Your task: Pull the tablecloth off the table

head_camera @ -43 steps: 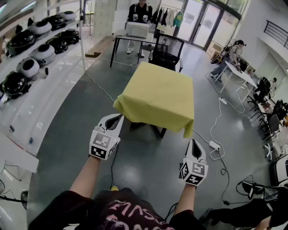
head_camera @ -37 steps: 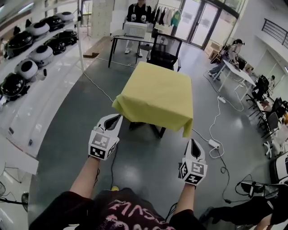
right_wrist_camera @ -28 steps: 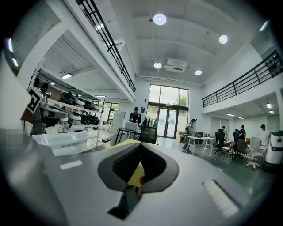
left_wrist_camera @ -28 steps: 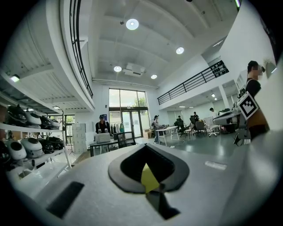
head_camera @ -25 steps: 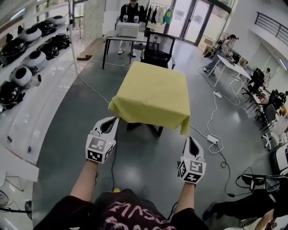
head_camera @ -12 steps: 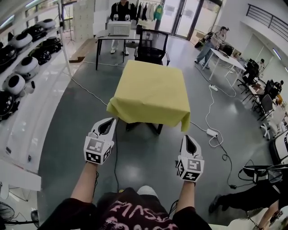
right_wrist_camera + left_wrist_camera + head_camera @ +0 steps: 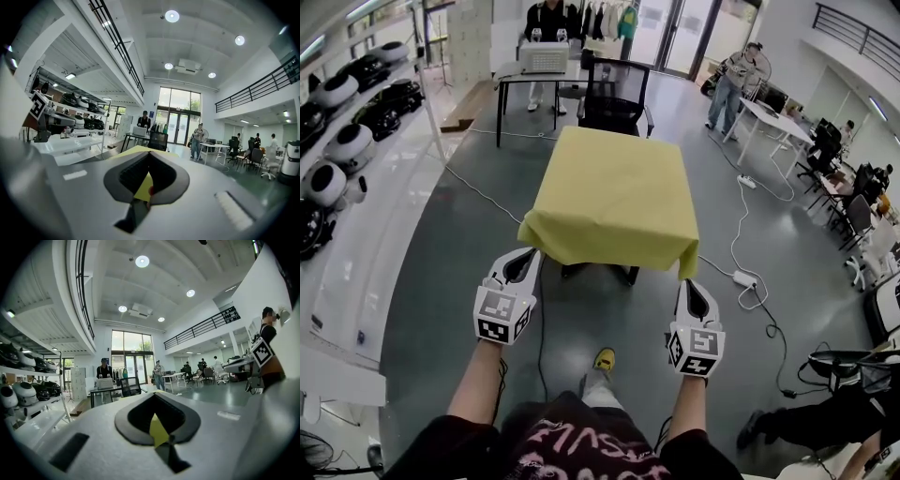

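A yellow tablecloth (image 7: 611,195) covers a small table in the middle of the head view, its near corners hanging down. My left gripper (image 7: 530,254) is shut and empty, just short of the cloth's near left corner. My right gripper (image 7: 690,283) is also shut and empty, just below the near right corner. Neither touches the cloth. In the left gripper view the shut left gripper (image 7: 154,394) shows a sliver of yellow tablecloth (image 7: 158,431) through the gap behind the tips. The right gripper view shows the same: shut right gripper (image 7: 149,153), tablecloth (image 7: 142,186) beyond it.
A black office chair (image 7: 615,97) stands behind the table, and beyond it a black-legged desk with a white box (image 7: 543,58). White shelves with round helmets (image 7: 337,92) run along the left. Cables and a power strip (image 7: 742,278) lie on the floor at right. People stand at the back.
The table has drawn nearer. Both grippers have moved forward to the cloth's near corners, still shut. My yellow shoe has stepped into view below.
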The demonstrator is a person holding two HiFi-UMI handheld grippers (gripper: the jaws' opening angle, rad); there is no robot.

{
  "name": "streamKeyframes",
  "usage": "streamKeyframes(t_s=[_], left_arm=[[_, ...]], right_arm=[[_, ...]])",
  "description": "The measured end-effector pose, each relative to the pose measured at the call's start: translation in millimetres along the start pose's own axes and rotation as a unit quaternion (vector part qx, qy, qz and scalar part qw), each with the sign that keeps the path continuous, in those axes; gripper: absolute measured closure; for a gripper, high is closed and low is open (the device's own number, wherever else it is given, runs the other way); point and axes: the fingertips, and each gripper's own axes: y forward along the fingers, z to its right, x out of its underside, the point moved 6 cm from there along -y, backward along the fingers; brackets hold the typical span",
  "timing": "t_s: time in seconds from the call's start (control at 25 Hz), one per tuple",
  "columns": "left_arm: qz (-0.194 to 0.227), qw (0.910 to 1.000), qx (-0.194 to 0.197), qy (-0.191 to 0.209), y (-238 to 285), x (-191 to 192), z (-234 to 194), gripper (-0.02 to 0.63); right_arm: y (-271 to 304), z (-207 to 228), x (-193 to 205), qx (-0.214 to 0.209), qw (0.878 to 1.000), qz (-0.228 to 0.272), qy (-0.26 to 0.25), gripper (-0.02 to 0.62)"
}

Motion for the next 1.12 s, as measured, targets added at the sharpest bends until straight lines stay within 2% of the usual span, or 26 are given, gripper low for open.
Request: streamKeyframes(t_s=[0.36,0.68,1.12], left_arm=[[-0.025,0.9996,-0.009,0.010,78.8,2.0,-11.8,0.600],[-0.054,0.9984,-0.017,0.010,177.0,11.2,-18.8,0.600],[-0.073,0.9969,-0.027,0.016,299.8,-11.9,-15.6,0.600]], right_arm=[[85.9,37.8,13.0,-0.021,1.000,-0.012,0.010,0.581],[179.3,94.9,24.8,-0.035,0.999,-0.022,0.013,0.581],[285.6,181.4,20.2,-0.053,0.998,-0.028,0.009,0.581]])
